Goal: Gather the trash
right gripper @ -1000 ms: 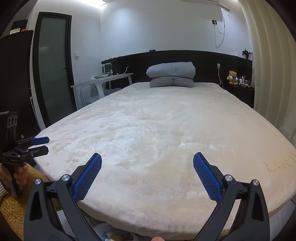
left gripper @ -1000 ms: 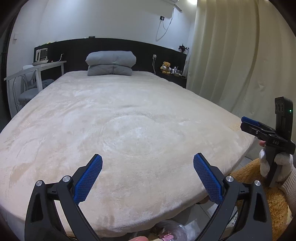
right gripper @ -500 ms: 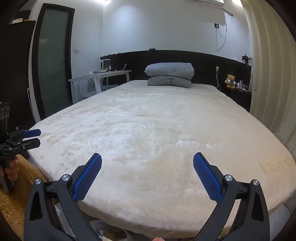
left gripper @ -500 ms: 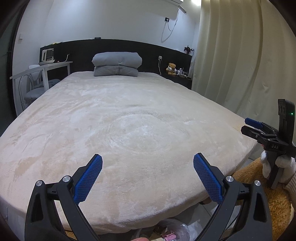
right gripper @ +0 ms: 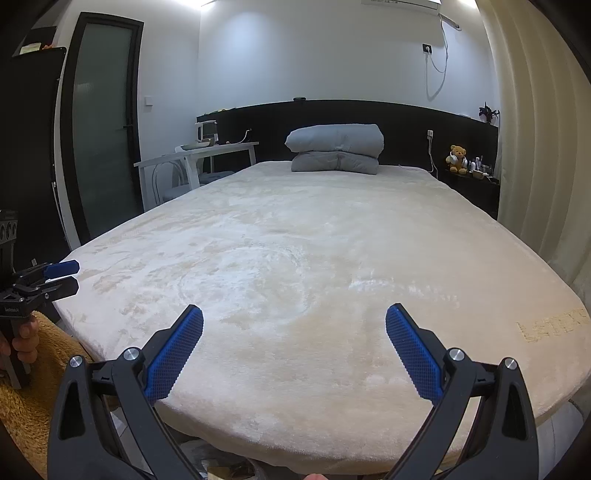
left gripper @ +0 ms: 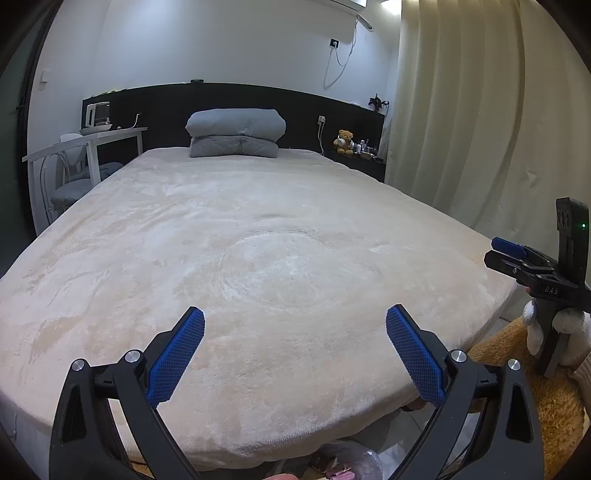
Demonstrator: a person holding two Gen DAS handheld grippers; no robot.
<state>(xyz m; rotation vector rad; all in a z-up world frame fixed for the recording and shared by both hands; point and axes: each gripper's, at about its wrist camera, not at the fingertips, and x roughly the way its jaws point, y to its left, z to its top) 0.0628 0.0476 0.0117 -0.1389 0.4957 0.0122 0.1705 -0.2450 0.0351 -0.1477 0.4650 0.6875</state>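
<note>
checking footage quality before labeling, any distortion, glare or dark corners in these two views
Left wrist view: strong fisheye bend, the bed bulges and the curtain curves; black vignette in the corners. Right wrist view: same bend, with ceiling light glare blown out at the top edge; the door bows. Both are sharp.

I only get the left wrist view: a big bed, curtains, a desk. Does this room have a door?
Observer: Yes. The right wrist view shows a tall, dark-framed door with frosted glass, left of the white desk.
Operator: Anything on the bed I'm missing?
Observer: Raised lettering is pressed into the blanket near its front right corner. It is too blurred to read.
Operator: Who holds my camera's gripper?
Observer: The left gripper shows from the side at that view's left edge. The left hand wraps its handle, bare, with no glove.
</note>
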